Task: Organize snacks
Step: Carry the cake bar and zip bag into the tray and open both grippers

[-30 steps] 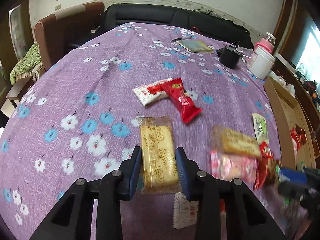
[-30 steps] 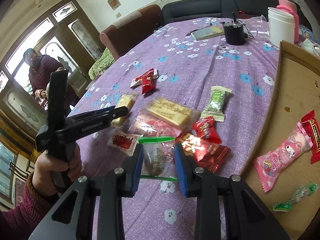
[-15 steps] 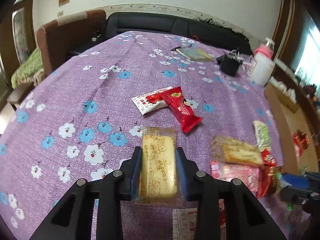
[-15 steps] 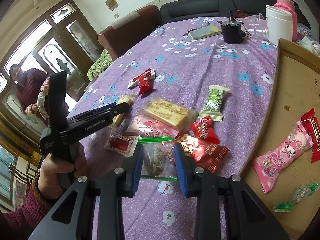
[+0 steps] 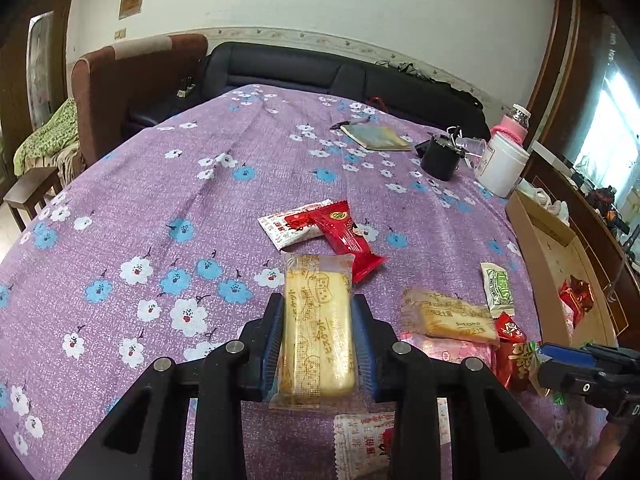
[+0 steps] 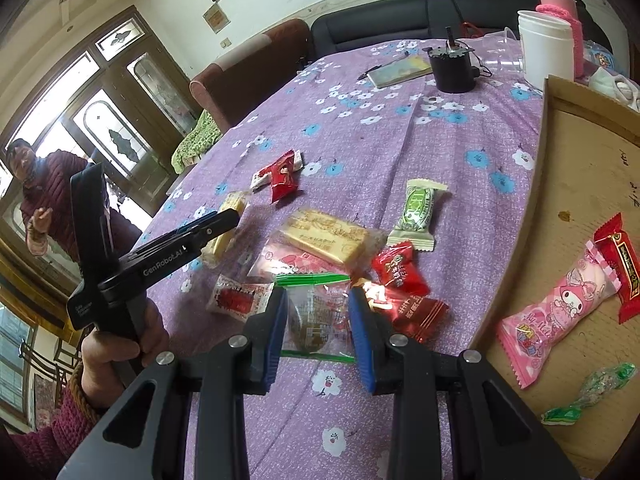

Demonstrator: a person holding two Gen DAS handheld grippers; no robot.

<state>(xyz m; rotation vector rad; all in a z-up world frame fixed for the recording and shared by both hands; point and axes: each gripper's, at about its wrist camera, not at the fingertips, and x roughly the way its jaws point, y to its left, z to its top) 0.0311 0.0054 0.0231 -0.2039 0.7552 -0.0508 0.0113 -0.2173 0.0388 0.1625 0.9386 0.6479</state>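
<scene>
Lifted slightly since before, the biscuit packet (image 5: 318,330) sits clamped between the left gripper (image 5: 318,346) fingers, long axis pointing forward; the right gripper (image 6: 318,334) fingers pinch a clear candy packet (image 6: 316,320).

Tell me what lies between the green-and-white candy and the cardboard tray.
Nothing: in the right wrist view, only bare purple flowered tablecloth lies between the green-and-white candy and the cardboard tray.

Two wrist fisheyes, close over a purple tablecloth (image 5: 168,216), angled down; both share the yellow biscuit pack (image 6: 328,238)
</scene>
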